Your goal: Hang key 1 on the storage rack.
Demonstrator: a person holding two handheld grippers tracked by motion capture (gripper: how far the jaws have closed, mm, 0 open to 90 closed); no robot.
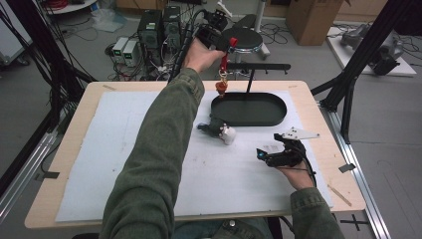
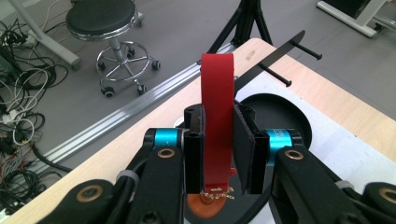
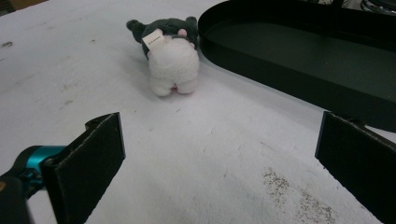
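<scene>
Left gripper (image 1: 225, 46) pinches the red strap (image 2: 216, 109), dangling its charm (image 1: 221, 87) over the far tray (image 1: 271, 117), probably to hang it; right gripper (image 1: 268, 155) sits wide open.

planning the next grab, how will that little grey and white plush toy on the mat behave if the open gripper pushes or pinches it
The plush toy looks soft and fuzzy, so it would probably squash under the jaws rather than resist. It seems light for its size and lies on the flat mat, so a push would likely slide or tumble it. The right gripper stands open wide enough to span it.
</scene>
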